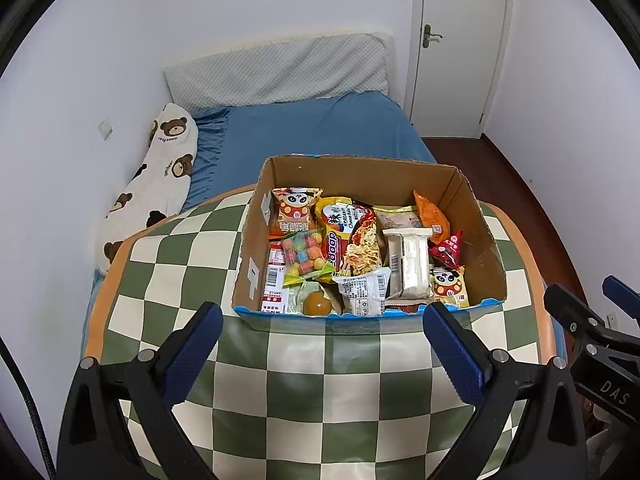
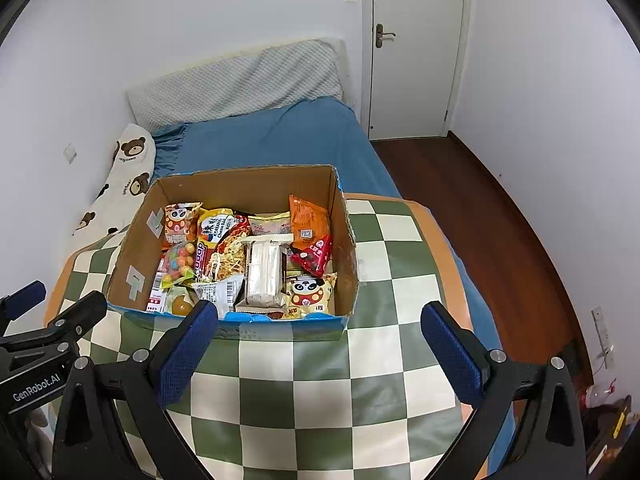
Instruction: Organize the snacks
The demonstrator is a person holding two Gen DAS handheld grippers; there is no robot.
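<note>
An open cardboard box [image 1: 476,236] stands on a green-and-cream checked table [image 1: 320,380]; it also shows in the right wrist view [image 2: 344,240]. It holds several snack packets: a panda packet [image 1: 295,210], a bag of coloured candy balls [image 1: 304,258], a noodle pack [image 1: 362,240], a white wrapped bar [image 1: 412,262], a red triangular packet [image 1: 450,250] and an orange packet [image 1: 430,212]. My left gripper [image 1: 322,328] is open and empty, just in front of the box. My right gripper [image 2: 320,332] is open and empty, at the box's near right corner.
A bed with a blue sheet [image 1: 320,128], a grey pillow [image 1: 280,70] and a bear-print pillow [image 1: 160,176] lies behind the table. A white door [image 2: 416,48] and dark wood floor [image 2: 480,208] are at the right. The table's orange edge [image 2: 448,248] borders the cloth.
</note>
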